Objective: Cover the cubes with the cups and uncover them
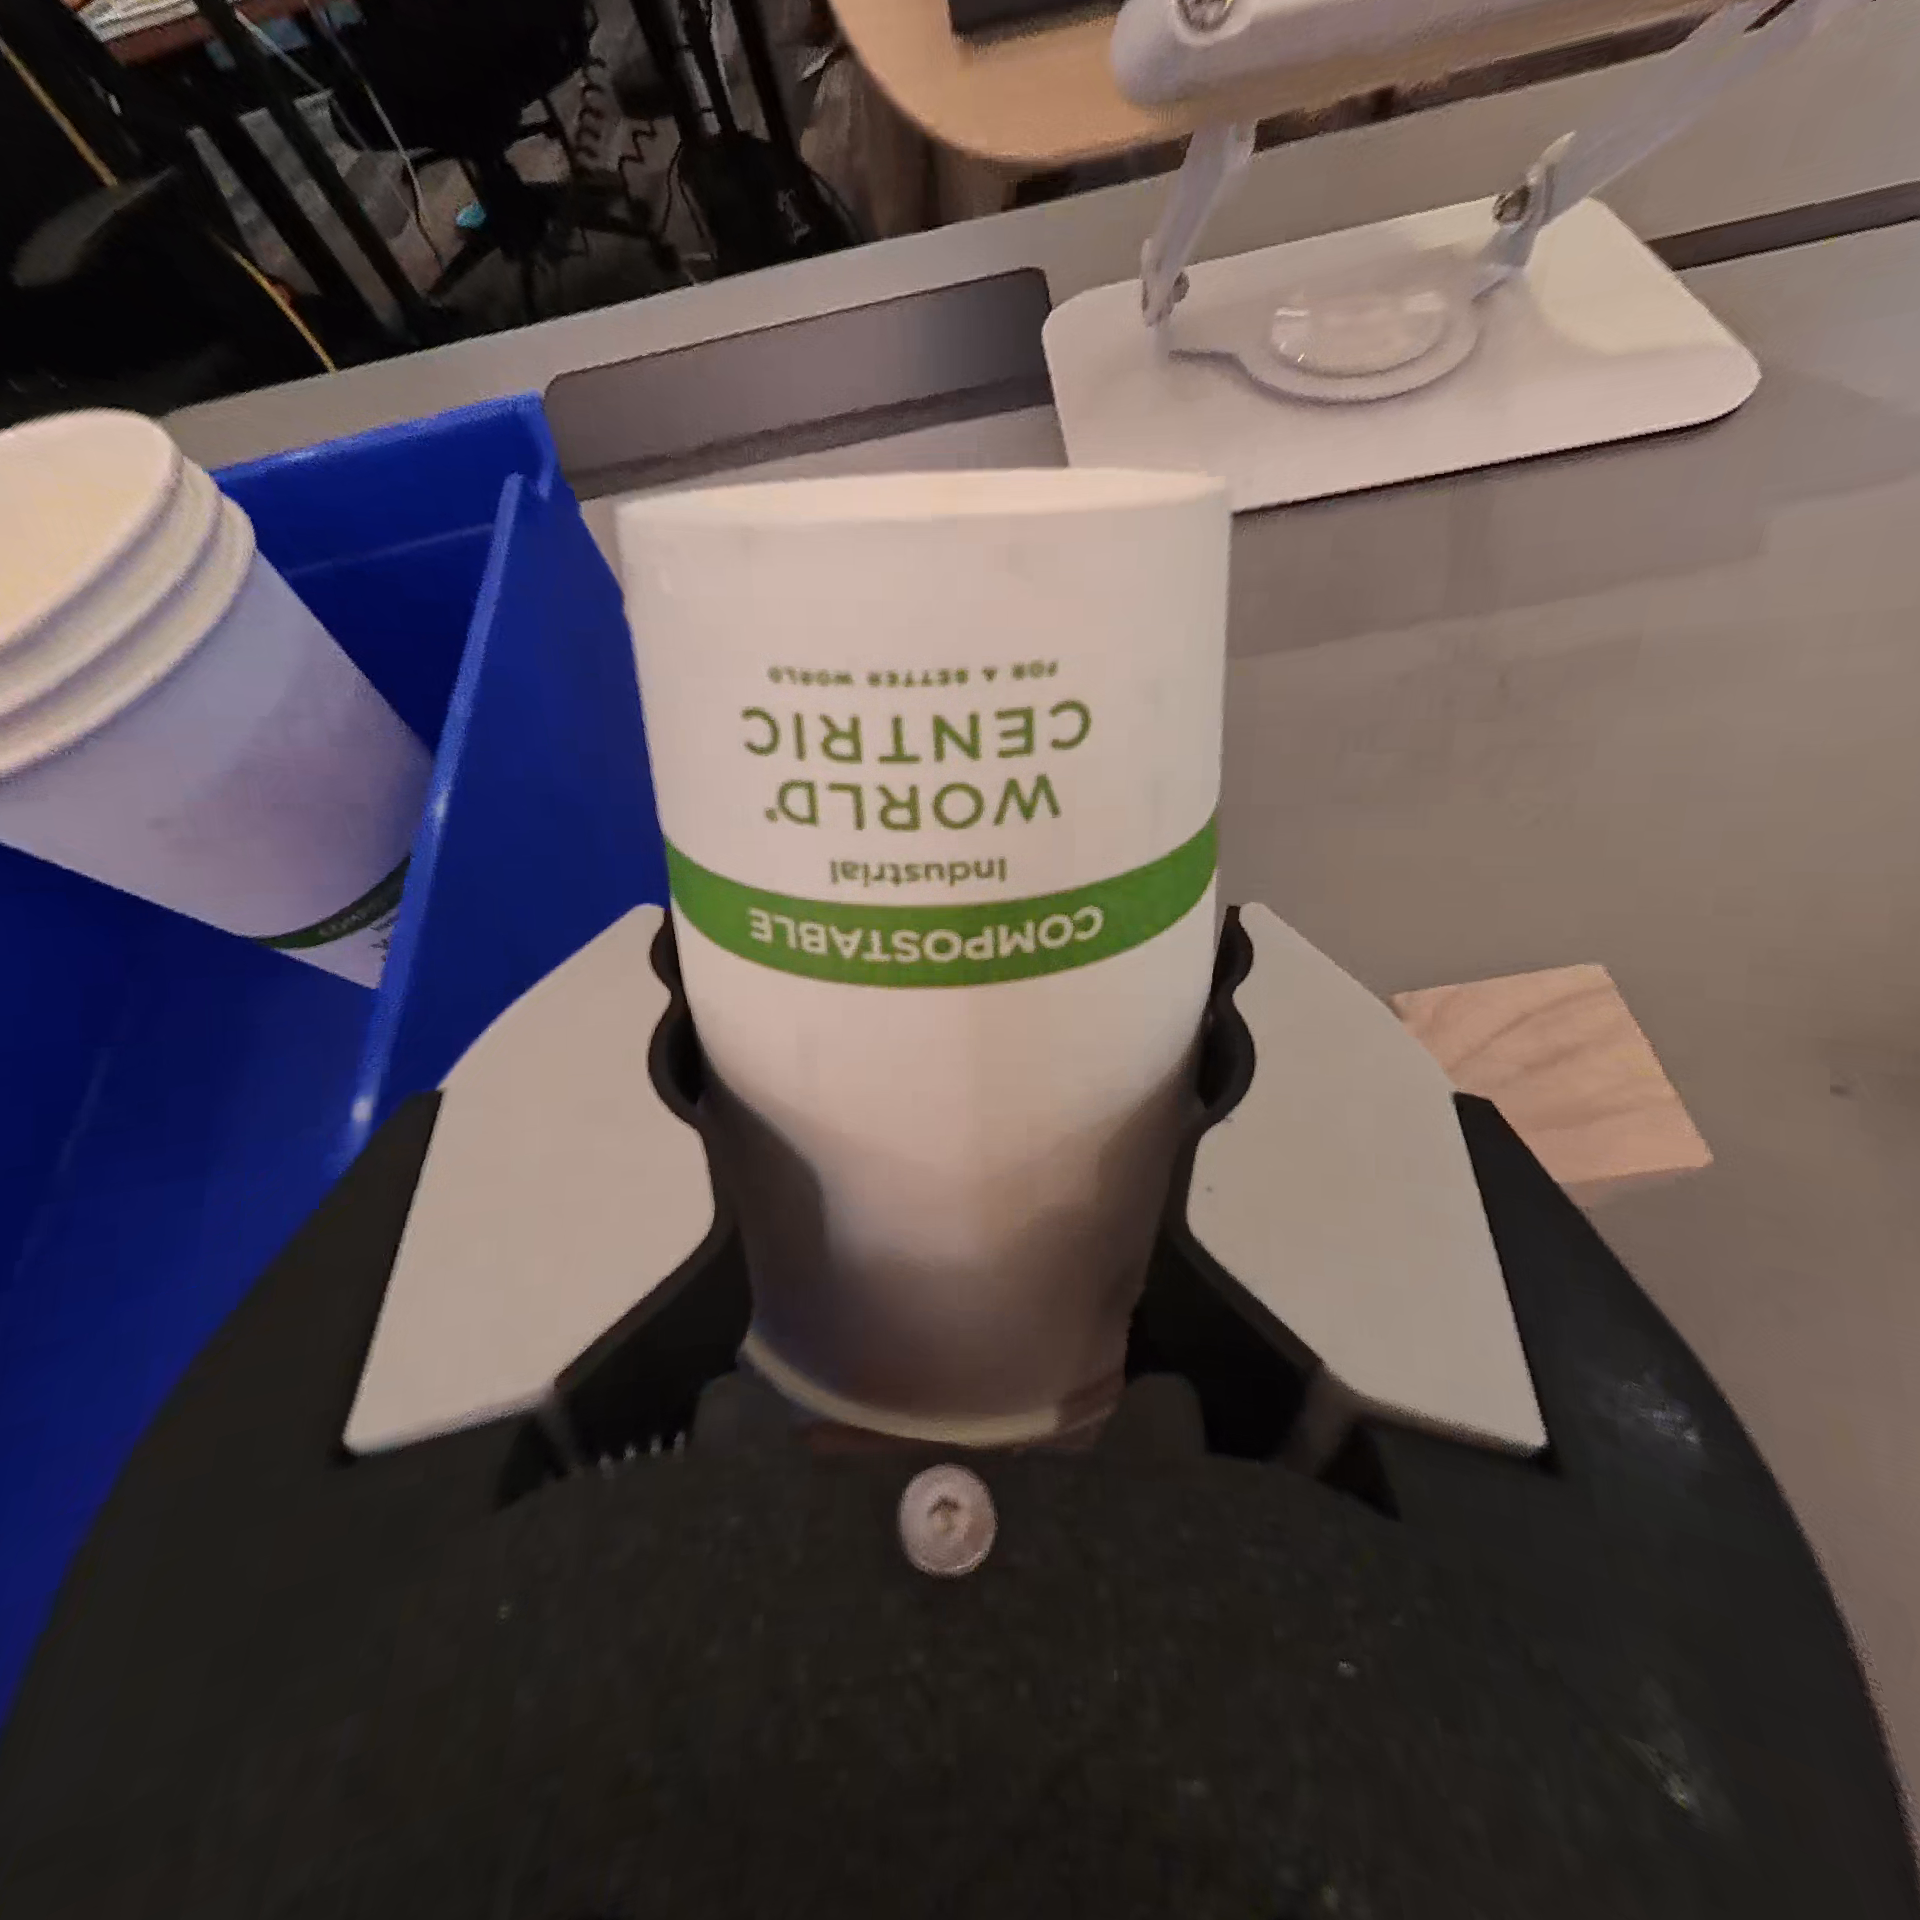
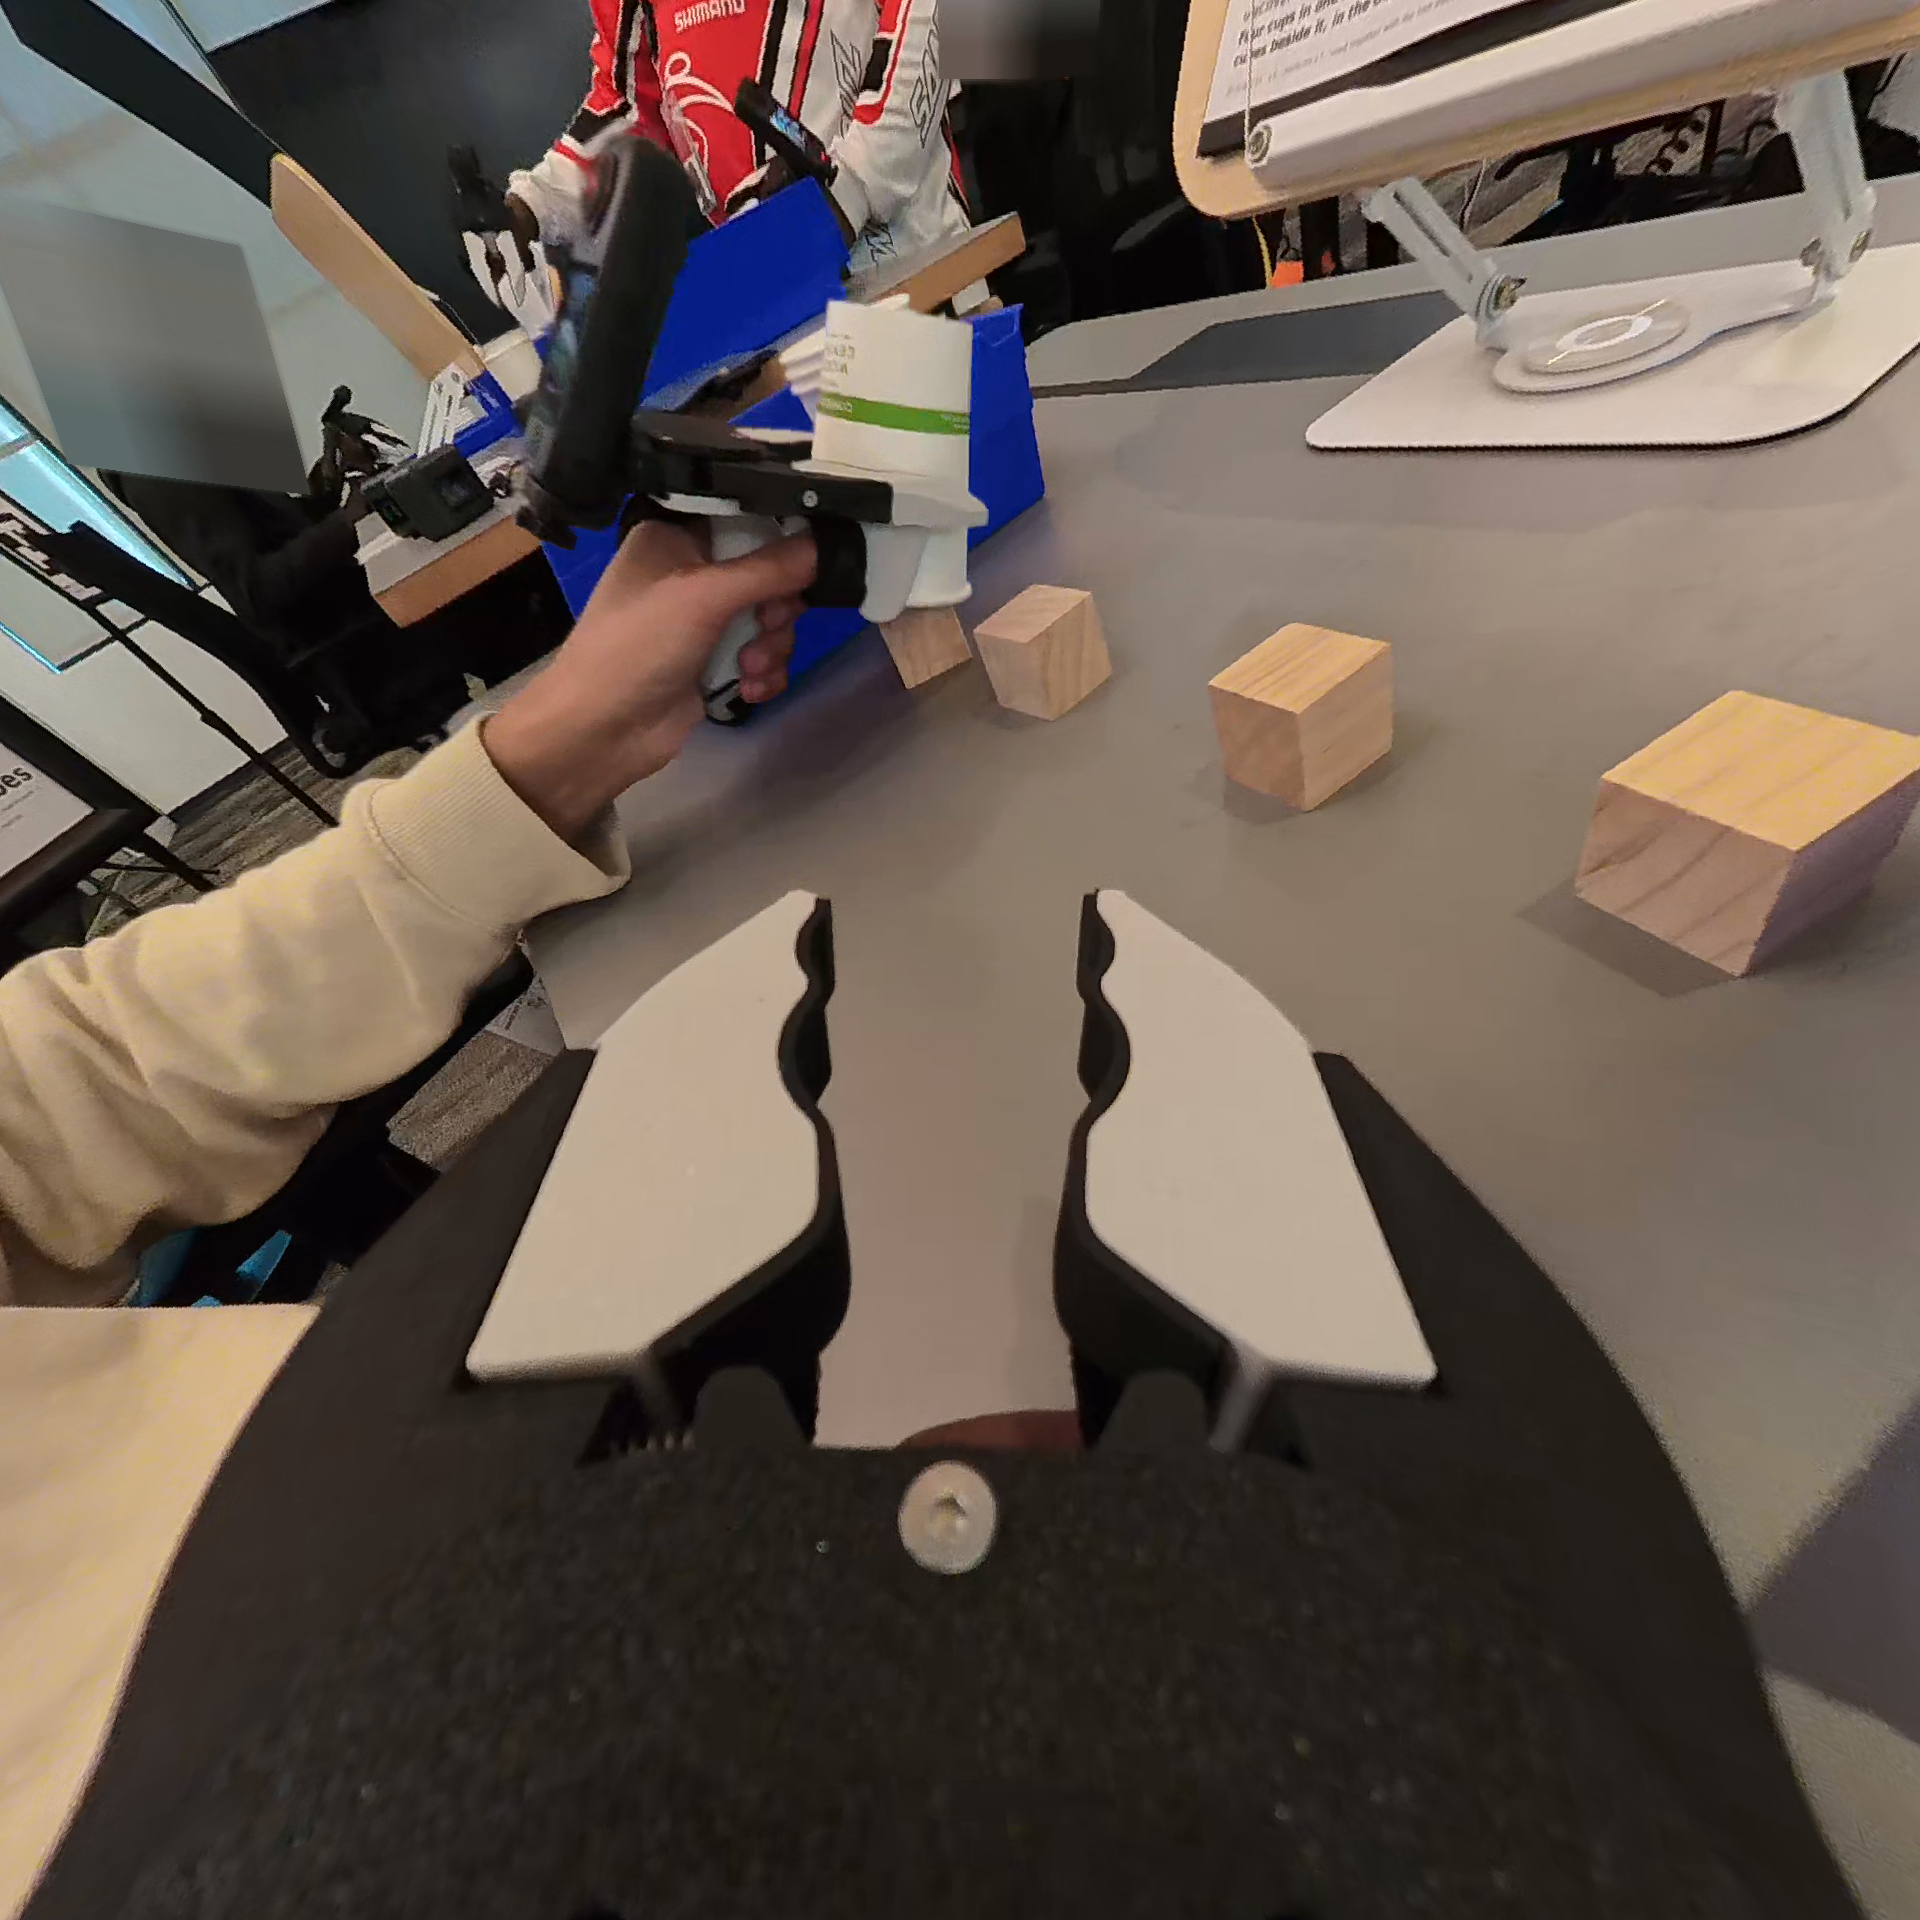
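Observation:
My left gripper (image 1: pixel 945 935) is shut on a white paper cup with a green band (image 1: pixel 935 769), held upside down above the table; it also shows in the right wrist view (image 2: pixel 894 416), just above the leftmost wooden cube (image 2: pixel 925 644). Three more wooden cubes lie in a row on the grey table: one (image 2: pixel 1044 649), one (image 2: pixel 1299 712) and one (image 2: pixel 1745 821). One cube shows in the left wrist view (image 1: pixel 1548 1070). My right gripper (image 2: pixel 956 914) is open and empty, low over the table's near side.
A blue bin (image 1: pixel 312 935) at the left holds a stack of white cups (image 1: pixel 156 665). A white stand (image 2: pixel 1621 353) with a tilted board is at the back right. A person's hand and cream sleeve (image 2: pixel 312 956) hold the left gripper. Another person in a red and white top (image 2: pixel 769 94) stands behind.

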{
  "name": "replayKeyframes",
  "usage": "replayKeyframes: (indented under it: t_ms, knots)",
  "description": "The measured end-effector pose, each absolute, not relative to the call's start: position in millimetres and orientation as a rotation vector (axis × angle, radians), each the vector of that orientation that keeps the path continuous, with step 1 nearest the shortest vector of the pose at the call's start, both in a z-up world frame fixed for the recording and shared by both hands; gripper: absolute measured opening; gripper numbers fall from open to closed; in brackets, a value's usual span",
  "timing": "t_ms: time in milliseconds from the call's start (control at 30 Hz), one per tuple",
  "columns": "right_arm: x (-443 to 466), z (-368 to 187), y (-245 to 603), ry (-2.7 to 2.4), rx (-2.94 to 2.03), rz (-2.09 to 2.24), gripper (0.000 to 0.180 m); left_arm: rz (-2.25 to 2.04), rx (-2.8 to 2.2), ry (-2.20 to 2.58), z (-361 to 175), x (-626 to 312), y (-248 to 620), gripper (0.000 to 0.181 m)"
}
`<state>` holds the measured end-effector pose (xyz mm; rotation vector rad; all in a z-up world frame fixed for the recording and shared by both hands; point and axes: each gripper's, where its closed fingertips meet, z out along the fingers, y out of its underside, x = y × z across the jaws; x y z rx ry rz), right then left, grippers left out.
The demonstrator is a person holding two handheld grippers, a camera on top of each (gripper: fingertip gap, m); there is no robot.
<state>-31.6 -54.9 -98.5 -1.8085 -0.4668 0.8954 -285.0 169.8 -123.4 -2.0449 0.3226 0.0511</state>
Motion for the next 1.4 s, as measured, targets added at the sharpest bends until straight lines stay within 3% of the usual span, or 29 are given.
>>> replayKeyframes:
  t_ms: [33, 400, 633, 867, 1000, 1167, 1333, 1400]
  knots:
    - [-32, -98, -55, -0.471, -1.807, 0.893, 0.045, 0.053, -2.067, 0.32, -129, -286, 170, 0.096]
    - [-33, -98, -57, -0.479, -1.811, 0.896, 0.045, -0.066, -2.231, 0.329, -177, -284, 150, 0.096]
    - [-34, -100, -58, -0.496, -1.82, 0.891, 0.045, -0.053, -2.187, 0.369, -167, -287, 137, 0.103]
    - [-30, -98, -58, -0.492, -1.818, 0.889, 0.045, -0.056, -2.081, 0.402, -116, -296, 67, 0.109]
    - [-32, -96, -60, -0.498, -1.803, 0.906, 0.046, -0.283, -1.95, 0.36, -69, -309, -4, 0.094]
    - [-39, -99, -61, -0.52, -1.811, 0.896, 0.046, -0.507, -1.958, 0.255, -71, -332, -49, 0.088]
    - [-42, -104, -61, -0.526, -1.827, 0.912, 0.046, -0.485, -2.048, 0.475, -67, -334, -6, 0.084]
    - [-43, -104, -61, -0.535, -1.83, 0.907, 0.046, -0.378, -2.092, 0.612, -51, -348, 40, 0.075]
